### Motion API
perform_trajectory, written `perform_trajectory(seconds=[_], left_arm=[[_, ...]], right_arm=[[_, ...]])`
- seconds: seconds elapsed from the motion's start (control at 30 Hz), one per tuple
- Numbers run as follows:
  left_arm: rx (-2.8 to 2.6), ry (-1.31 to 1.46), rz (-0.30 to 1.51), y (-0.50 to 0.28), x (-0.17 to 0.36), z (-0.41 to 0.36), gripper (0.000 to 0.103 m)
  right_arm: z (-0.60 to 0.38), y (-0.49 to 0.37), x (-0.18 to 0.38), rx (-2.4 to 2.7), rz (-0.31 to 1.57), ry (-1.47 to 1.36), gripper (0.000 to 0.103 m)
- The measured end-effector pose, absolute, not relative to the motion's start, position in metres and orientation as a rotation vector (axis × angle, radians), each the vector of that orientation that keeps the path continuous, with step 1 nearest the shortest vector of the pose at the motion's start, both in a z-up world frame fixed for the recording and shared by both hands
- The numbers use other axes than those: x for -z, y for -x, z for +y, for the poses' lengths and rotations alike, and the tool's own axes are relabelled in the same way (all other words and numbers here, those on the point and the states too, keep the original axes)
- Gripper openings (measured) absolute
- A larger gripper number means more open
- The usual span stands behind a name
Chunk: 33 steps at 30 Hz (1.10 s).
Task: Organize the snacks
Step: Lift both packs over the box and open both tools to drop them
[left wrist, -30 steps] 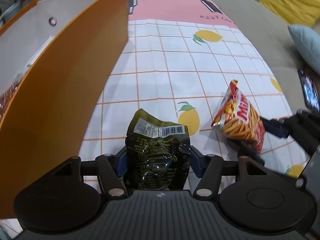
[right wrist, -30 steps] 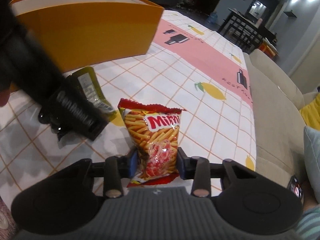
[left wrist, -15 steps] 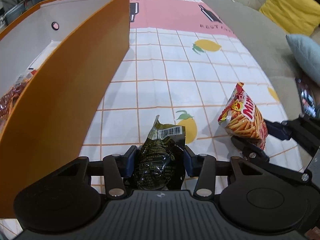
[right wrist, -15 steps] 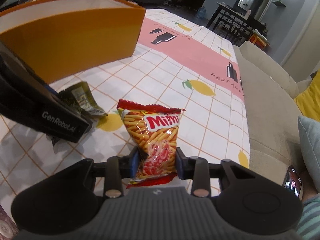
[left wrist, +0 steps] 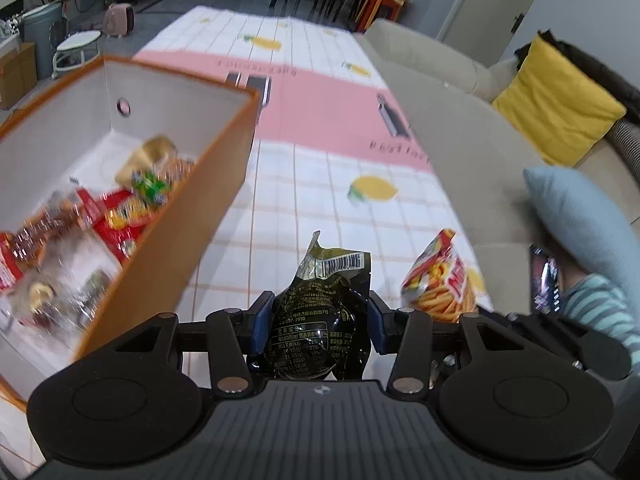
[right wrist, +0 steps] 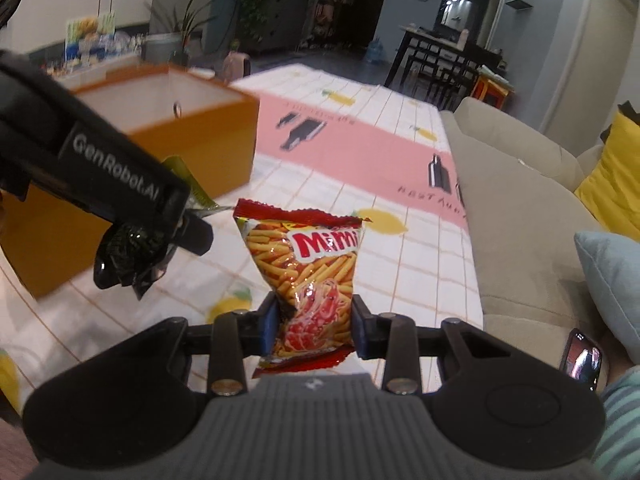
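**Both tongs carry a snack packet above the bench**

The left tongs [left wrist: 320, 322] are clenched on a dark green snack packet [left wrist: 324, 312], their blue pads pressing its crumpled sides; they have just been closing on it. The packet's barcoded top edge sticks up past the pads, and in the right wrist view it hangs clear of the bench [right wrist: 416, 240], close to the near corner of the orange box [right wrist: 192, 136].

The right tongs [right wrist: 314, 326] are grasping a red Mimi packet [right wrist: 308, 264] of orange sticks by its lower half, the printed top standing upright above the fingers. It too is held off the lemon-print cloth.

The orange box [left wrist: 188, 240] stands on the bench to the left of both packets. Its white inside already holds several blurred snack packets [left wrist: 100, 224], red, yellow and green.

A beige sofa [left wrist: 460, 128] runs along the bench's right side, with a yellow cushion [left wrist: 556, 108] and a pale blue one.
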<state>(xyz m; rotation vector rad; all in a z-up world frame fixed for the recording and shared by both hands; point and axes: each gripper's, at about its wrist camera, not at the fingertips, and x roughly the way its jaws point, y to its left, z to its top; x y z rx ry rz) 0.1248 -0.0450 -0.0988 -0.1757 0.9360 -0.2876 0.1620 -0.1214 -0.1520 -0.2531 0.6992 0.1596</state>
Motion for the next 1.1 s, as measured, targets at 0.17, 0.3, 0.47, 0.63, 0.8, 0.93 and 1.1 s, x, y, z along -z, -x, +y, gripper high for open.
perform_trajectory(seconds=[0.17, 0.3, 0.47, 0.63, 0.8, 0.93, 1.1], left_arm=[[0.279, 0.137, 0.911, -0.123, 0.068, -0.037, 0.054], [0.262, 0.1, 0.903, -0.121, 0.048, -0.02, 0.054], [0.207, 0.044, 0.861, -0.125, 0.019, 0.008, 0.054], [0.17, 0.008, 0.834, -0.137, -0.002, 0.036, 0.054], [0.115, -0.067, 0.827, -0.156, -0.007, 0.056, 0.054], [0.088, -0.108, 0.872, -0.177, 0.006, 0.07, 0.054], [0.072, -0.203, 0.97, -0.2, 0.037, 0.074, 0.054]], right_arm=[[-0.115, -0.157, 0.127, -0.191, 0.657, 0.228, 0.033], [-0.111, -0.161, 0.104, -0.224, 0.629, 0.157, 0.033], [-0.097, -0.177, 0.075, -0.288, 0.595, 0.09, 0.033], [-0.071, -0.196, 0.05, -0.374, 0.57, 0.063, 0.033], [-0.042, -0.226, 0.034, -0.461, 0.561, 0.026, 0.033], [-0.018, -0.255, 0.032, -0.495, 0.589, 0.02, 0.033], [0.016, -0.288, 0.041, -0.508, 0.636, 0.105, 0.033]])
